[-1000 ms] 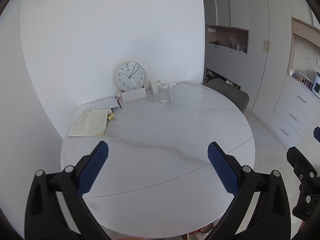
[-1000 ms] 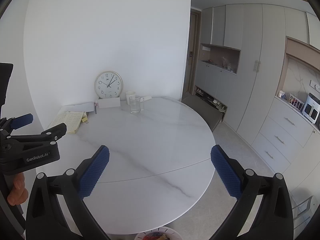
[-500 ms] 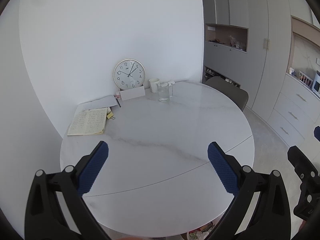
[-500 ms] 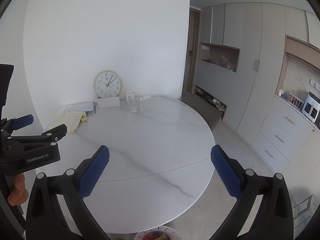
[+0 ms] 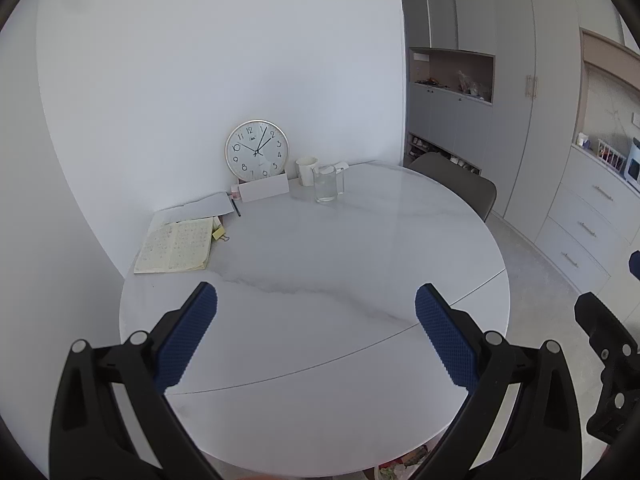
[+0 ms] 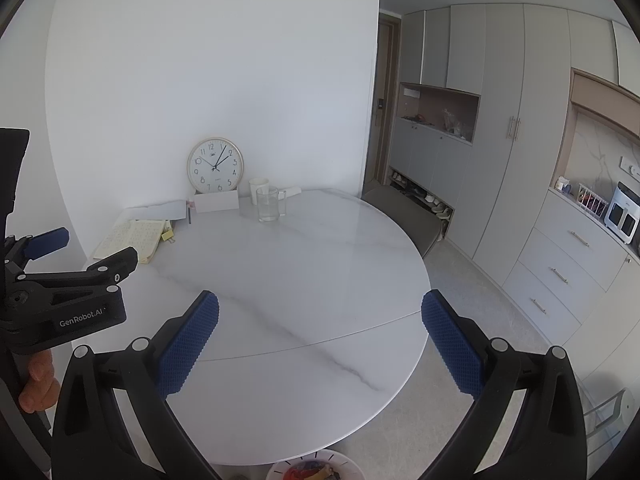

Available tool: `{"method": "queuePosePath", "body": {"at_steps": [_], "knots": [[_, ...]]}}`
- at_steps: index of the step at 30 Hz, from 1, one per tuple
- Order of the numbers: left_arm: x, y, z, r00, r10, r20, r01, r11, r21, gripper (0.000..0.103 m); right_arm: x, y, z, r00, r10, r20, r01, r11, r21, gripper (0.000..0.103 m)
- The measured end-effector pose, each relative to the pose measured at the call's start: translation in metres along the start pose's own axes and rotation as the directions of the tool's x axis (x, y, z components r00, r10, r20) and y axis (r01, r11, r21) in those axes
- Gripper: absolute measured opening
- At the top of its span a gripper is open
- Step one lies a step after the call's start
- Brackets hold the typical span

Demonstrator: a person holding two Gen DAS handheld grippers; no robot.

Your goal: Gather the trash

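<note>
Both grippers hover over the near edge of a round white marble table. My left gripper is open with nothing between its blue pads. My right gripper is open and empty too. A white bin holding colourful scraps shows on the floor below the table's front edge; it also peeks into the left wrist view as the bin. At the right edge of the left wrist view I see the right gripper's body. I see no loose trash on the tabletop.
Against the wall stand a clock, a white card box, a paper cup, a glass jug, papers and an open notebook. A grey chair sits at the table's far right. Cabinets line the right.
Both views have drawn back and risen very slightly from the table. Both grippers stay open and empty.
</note>
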State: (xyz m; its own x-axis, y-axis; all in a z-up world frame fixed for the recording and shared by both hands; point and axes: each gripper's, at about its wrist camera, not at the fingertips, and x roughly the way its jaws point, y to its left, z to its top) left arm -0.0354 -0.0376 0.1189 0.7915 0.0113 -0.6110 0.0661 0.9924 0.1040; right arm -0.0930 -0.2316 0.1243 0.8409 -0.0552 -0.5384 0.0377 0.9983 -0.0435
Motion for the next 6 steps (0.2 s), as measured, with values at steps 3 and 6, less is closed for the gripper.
{"method": "queuePosePath", "body": {"at_steps": [3, 6], "knots": [[0.0011, -0.0028, -0.0001, 1.000, -0.006, -0.013, 0.006, 1.000, 0.001, 0.095, 0.0008, -0.0006, -0.0017, 1.000, 0.000, -0.003, 0.000, 1.000, 0.002, 0.101], [0.0017, -0.0035, -0.0001, 1.000, -0.014, -0.021, 0.014, 1.000, -0.010, 0.095, 0.0016, -0.0006, -0.0030, 1.000, -0.002, -0.006, 0.002, 1.000, 0.001, 0.101]]}}
